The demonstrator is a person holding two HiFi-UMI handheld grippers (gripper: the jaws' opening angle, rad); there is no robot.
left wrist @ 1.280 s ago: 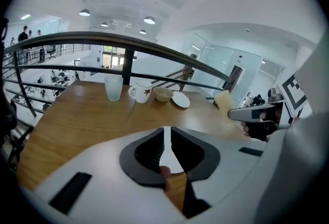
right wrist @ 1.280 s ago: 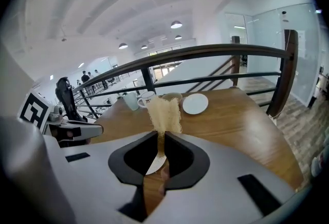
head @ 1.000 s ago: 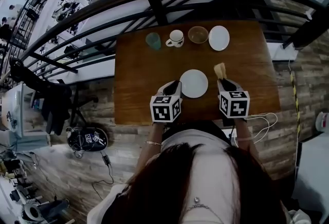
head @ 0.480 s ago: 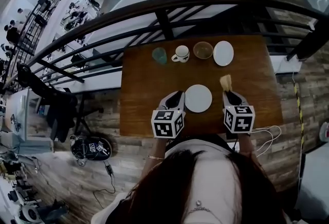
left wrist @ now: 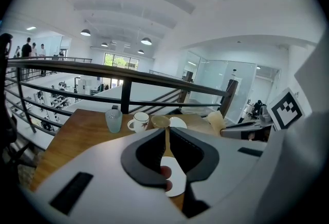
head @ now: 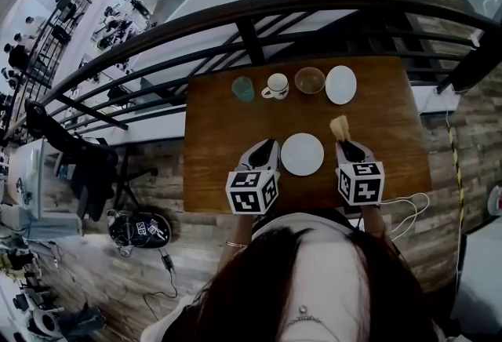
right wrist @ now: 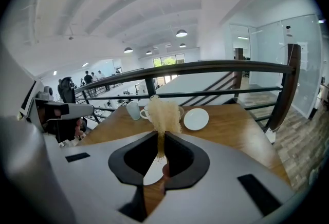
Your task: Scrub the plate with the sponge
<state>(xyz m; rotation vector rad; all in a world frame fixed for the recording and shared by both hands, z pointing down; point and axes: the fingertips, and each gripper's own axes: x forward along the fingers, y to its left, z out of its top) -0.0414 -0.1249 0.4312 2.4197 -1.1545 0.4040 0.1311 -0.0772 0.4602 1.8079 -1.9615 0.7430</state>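
- The right gripper (head: 346, 147) clamps the tan sponge (head: 339, 127) between its jaws. The sponge sticks out past the tips, off the right rim of the plate (head: 302, 154) and apart from it.
- The left gripper (head: 266, 147) has its jaws together on nothing, tips just beside the plate's left rim.
- The plate lies flat toward the near edge of the table (head: 216, 132), with bare wood to either side beyond the grippers and behind it.
- A glass (head: 243, 89), mug (head: 276, 85), bowl (head: 310, 80) and second plate (head: 340, 85) line the far edge, by the railing (head: 259, 7).
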